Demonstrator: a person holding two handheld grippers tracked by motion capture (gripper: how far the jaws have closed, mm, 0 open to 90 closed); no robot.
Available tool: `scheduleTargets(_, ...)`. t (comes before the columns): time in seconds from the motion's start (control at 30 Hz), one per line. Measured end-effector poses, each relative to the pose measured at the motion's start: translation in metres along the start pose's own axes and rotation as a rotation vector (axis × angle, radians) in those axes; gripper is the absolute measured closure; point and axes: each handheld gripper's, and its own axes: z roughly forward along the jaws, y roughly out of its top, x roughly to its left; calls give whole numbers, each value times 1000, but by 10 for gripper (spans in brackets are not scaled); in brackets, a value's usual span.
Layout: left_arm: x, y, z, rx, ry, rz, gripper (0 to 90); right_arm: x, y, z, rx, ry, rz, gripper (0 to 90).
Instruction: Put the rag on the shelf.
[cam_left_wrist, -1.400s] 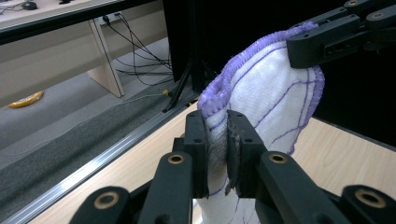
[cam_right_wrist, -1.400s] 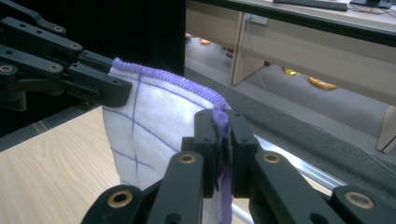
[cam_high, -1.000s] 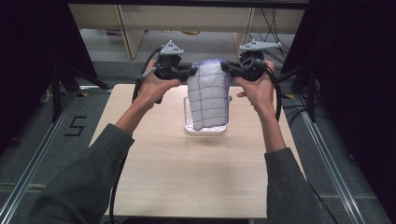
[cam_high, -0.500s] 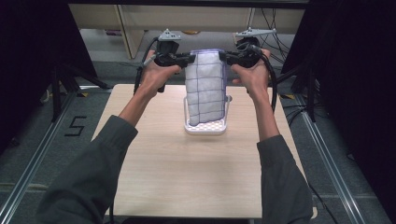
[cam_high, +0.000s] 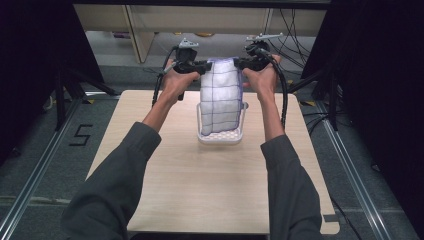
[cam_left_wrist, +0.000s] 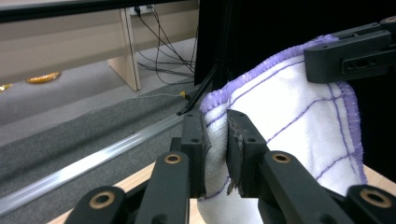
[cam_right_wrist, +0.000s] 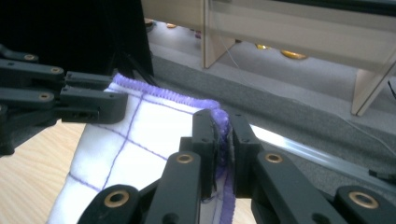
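A white towel (cam_high: 220, 97) with purple grid lines and a purple hem hangs upright over the far middle of the table. My left gripper (cam_high: 204, 66) is shut on its top left corner and my right gripper (cam_high: 239, 63) is shut on its top right corner. The left gripper view has the towel (cam_left_wrist: 289, 121) pinched between the pads of that gripper (cam_left_wrist: 216, 149). The purple hem (cam_right_wrist: 219, 116) is clamped in my right gripper (cam_right_wrist: 223, 149) in the right gripper view. The towel's lower end hangs into a white perforated basket (cam_high: 220, 136).
The wooden table (cam_high: 210, 185) has bare room in front of the basket and to both sides. Black frame posts (cam_high: 65, 85) stand to the left and right. Beyond the far edge are a grey floor, wooden furniture legs (cam_left_wrist: 128, 46) and cables (cam_high: 295, 30).
Both hands have carried the held towel away from me toward the far edge and slightly down. The two grippers now stand closer together, so the towel hangs narrower.
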Motion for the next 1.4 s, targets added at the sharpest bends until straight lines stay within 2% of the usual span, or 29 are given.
scheduleTargets(0.13,2,-6,7,31,14,-5,768,-1,-4,12,24,-9,22,832)
scheduleTargets(0.27,4,-15,12,63,28,-19,768,-2,-10,22,59,-36,23,832)
scheduleTargets(0.3,5,-17,13,74,32,-21,768,-3,-12,25,62,-35,11,833)
scheduleTargets(0.33,6,-19,14,82,37,-24,769,-2,-13,28,69,-37,25,835)
scheduleTargets(0.5,4,-27,20,134,65,-27,773,-5,-21,39,99,-47,29,834)
scheduleTargets(0.6,3,-30,25,186,80,-35,759,-5,-26,45,120,-49,33,826)
scheduleTargets(0.67,2,-33,27,242,77,-32,712,-5,-29,47,129,-55,38,778)
scheduleTargets(0.7,2,-34,27,257,81,-32,672,-5,-30,48,141,-63,46,708)
scheduleTargets(0.73,1,-35,26,249,89,-38,635,-5,-30,48,145,-74,53,646)
scheduleTargets(0.8,2,-35,24,240,78,-63,591,-7,-30,49,140,-88,43,601)
scheduleTargets(0.87,2,-36,21,256,76,-44,580,-7,-30,47,160,-84,62,565)
scheduleTargets(0.97,5,-36,15,250,71,-50,565,-9,-29,43,162,-75,46,549)
scheduleTargets(1.03,6,-36,10,258,64,-53,553,-8,-28,40,168,-67,53,537)
scheduleTargets(1.2,4,-37,-6,257,20,-50,535,-8,-25,28,154,-56,43,526)
scheduleTargets(1.3,4,-38,-15,251,-2,-68,513,-9,-27,24,158,-37,58,511)
scheduleTargets(1.4,3,-38,-25,251,-10,-51,485,-9,-33,19,162,-13,71,477)
